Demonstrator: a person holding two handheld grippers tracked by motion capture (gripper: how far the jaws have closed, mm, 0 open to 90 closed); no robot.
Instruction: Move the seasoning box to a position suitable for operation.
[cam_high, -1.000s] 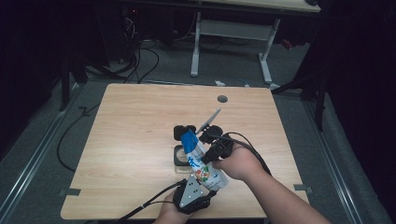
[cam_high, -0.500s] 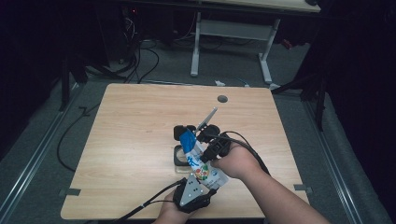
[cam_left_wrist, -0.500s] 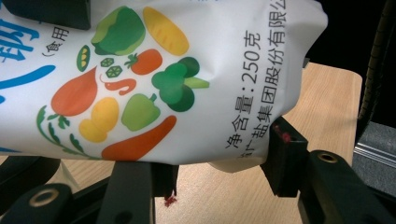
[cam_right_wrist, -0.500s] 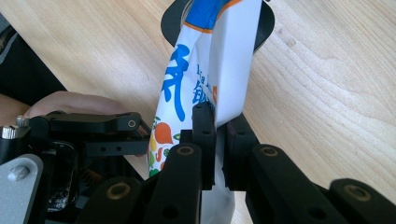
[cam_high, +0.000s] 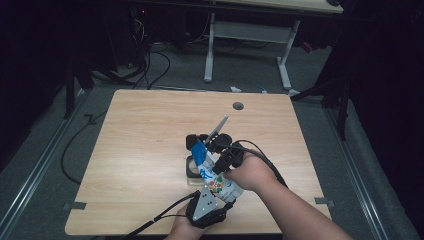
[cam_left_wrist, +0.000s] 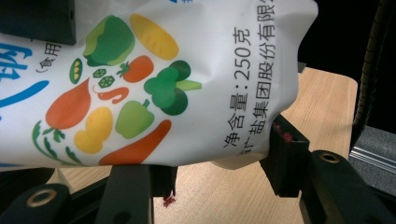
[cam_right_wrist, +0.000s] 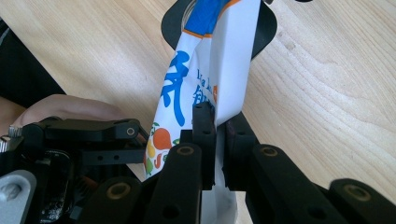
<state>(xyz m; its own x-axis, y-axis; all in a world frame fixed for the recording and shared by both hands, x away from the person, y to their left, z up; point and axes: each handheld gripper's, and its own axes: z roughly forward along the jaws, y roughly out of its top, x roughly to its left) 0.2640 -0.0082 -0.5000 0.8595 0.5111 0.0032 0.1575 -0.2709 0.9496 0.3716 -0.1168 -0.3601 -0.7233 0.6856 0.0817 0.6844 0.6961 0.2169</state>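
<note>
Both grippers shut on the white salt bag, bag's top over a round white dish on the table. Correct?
Nearly. The left gripper and right gripper do clamp the salt bag, but the dish under the bag's top is black, not white: the right gripper view shows it on the table.

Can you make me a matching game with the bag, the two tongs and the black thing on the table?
1. salt bag
2. left tongs
3. right tongs
4. black container

A. pinching the bag's thin edge
B. white with vegetable pictures
C. on the table under the bag's blue end
D. holding the bag's fat bottom

Pairs: 1-B, 2-D, 3-A, 4-C
</note>
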